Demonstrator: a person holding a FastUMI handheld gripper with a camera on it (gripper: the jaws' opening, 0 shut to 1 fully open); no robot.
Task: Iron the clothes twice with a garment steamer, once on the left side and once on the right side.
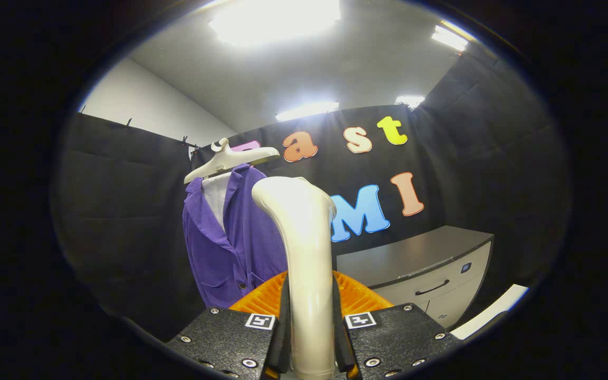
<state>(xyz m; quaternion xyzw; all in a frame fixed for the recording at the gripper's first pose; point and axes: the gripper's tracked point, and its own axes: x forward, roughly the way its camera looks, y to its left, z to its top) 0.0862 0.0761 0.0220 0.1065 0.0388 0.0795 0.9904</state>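
We hold the gripper [310, 322] clenched on the glossy cream plastic steamer handle [304, 248], both fingers pressing its sides. The purple button-front garment [235, 237] hangs on a white plastic hanger [230, 158] just beyond the handle, left of it. A grey drawer cabinet [420, 269] stands right of the handle.

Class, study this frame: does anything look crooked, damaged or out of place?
Only the white hanger looks odd: it sits tilted, with the purple jacket hanging open beneath it. The gripper is shut on the steamer handle, which stands upright between its fingers.
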